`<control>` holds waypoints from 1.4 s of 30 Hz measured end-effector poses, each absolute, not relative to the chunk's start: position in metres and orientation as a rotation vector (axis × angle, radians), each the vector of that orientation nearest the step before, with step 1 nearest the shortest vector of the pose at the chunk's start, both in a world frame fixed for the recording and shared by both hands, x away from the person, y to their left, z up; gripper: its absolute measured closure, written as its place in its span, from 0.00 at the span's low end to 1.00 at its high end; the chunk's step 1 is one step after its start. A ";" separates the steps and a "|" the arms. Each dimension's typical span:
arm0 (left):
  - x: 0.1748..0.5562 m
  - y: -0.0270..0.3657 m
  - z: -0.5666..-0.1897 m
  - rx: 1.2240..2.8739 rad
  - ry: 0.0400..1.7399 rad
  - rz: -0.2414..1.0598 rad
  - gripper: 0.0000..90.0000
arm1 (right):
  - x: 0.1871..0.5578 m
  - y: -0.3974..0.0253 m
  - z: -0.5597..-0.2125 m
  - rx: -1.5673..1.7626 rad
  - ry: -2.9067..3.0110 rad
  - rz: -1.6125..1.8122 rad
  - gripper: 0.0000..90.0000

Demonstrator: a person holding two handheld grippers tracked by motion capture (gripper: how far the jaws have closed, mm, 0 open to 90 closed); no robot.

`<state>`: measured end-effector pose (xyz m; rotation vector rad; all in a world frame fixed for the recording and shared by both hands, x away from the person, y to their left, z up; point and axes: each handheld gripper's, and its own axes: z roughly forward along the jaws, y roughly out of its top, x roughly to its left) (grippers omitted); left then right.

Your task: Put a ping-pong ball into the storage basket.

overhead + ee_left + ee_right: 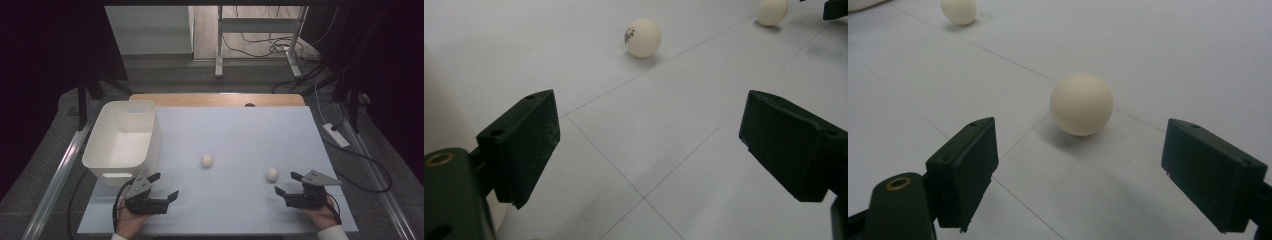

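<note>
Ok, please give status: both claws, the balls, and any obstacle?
Left claw open, empty. Right claw open, near ball just ahead. Centre ball untouched. White bin beside left claw; path clear.

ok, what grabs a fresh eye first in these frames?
Two white balls on the pale table: one ball mid-table, the other ball just ahead of the open right gripper. A white bin stands at the table's left edge, beyond the open left gripper.
</note>
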<state>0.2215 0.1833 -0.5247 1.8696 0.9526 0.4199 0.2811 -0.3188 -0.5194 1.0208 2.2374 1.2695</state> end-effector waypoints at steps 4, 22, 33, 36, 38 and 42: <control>0.221 0.183 -0.524 1.868 0.955 0.418 0.12 | 0.281 -0.319 -0.519 1.023 2.237 1.269 0.17; 0.226 0.167 -0.503 1.904 0.946 0.435 0.12 | 0.278 -0.320 -0.519 1.023 2.223 1.264 0.17; 0.231 0.159 -0.491 1.923 0.946 0.431 0.13 | 0.279 -0.320 -0.519 1.022 2.226 1.257 0.17; 0.232 0.157 -0.487 1.923 0.940 0.430 0.13 | 0.279 -0.320 -0.519 1.023 2.225 1.260 0.17; 0.234 0.155 -0.485 1.924 0.937 0.427 0.13 | 0.279 -0.320 -0.519 1.022 2.225 1.255 0.17; 0.237 0.150 -0.481 1.933 0.925 0.416 0.13 | 0.279 -0.320 -0.519 1.022 2.227 1.255 0.17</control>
